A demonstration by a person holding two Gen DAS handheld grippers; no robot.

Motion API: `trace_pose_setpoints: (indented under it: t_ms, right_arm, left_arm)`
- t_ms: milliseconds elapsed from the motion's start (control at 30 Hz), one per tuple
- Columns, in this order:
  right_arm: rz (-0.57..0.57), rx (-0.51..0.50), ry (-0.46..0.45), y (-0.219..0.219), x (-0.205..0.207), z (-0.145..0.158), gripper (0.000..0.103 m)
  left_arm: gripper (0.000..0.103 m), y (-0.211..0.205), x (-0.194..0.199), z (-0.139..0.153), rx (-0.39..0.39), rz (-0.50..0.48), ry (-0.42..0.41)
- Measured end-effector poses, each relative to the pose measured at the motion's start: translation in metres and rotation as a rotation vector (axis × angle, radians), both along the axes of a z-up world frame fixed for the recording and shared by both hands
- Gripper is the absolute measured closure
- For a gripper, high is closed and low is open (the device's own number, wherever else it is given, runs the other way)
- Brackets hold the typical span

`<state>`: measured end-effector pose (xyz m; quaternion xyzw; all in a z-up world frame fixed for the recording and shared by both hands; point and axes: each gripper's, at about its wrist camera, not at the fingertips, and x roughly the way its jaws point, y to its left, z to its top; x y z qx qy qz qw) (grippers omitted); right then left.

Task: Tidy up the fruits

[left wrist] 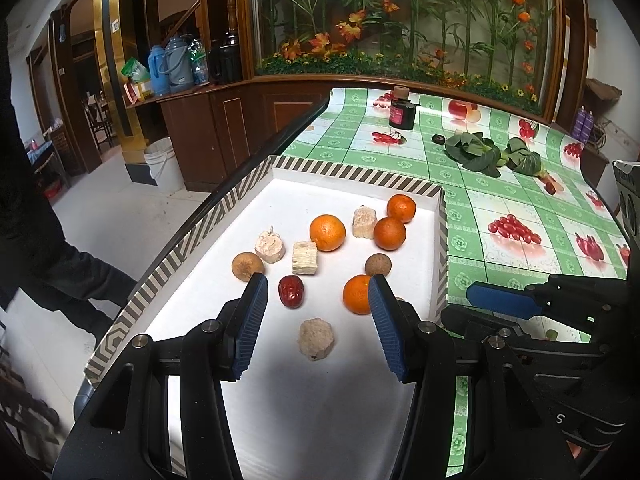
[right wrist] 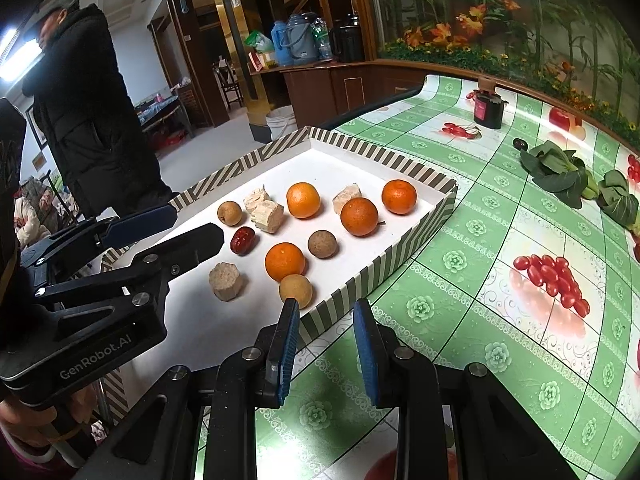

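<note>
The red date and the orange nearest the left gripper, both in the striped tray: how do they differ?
The red date is dark red with a wrinkled, glossy skin; the orange is bright orange and smoother. The red date is oblong and clearly smaller; the orange is round. The orange sits nearer the tray wall on the right; the red date lies further left. Both rest loose on the white floor, ungripped.

The left wrist camera sits just behind the left gripper [left wrist: 318,292] and looks down at a slant, close over the near end of the striped tray [left wrist: 352,174]. The right wrist camera sits behind the right gripper [right wrist: 326,312], further right, low over the green tablecloth [right wrist: 480,360], looking at the tray's [right wrist: 376,154] long side. Both views share the tray, the dark jar [left wrist: 402,110] [right wrist: 488,106] and the leafy greens [left wrist: 476,152] [right wrist: 560,172]. Each camera also sees the other gripper.
</note>
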<state>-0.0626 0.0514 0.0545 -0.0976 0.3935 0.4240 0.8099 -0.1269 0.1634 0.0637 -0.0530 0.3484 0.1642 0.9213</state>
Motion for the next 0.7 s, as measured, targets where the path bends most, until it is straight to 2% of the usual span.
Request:
trace_pose_setpoints:
  t_ms: [433,567,700]
  right_arm:
    - [0.006,-0.005,0.000,0.0029,-0.0005,-0.0002,0.076]
    - [0.006,-0.002,0.001,0.0022,-0.0010,-0.0010,0.076]
    - [0.002,-0.005,0.002,0.0007,0.0000,-0.0018,0.076]
  left_arm:
    - [0.051,0.0065,0.0000,0.0014,-0.004,0.010,-0.011]
    - [0.051,0.0037,-0.0015,0.0024,0.025,0.013,-0.024]
    - [0.051,0.0004,0.0005,0.0036,0.020,0.003,-0.016]
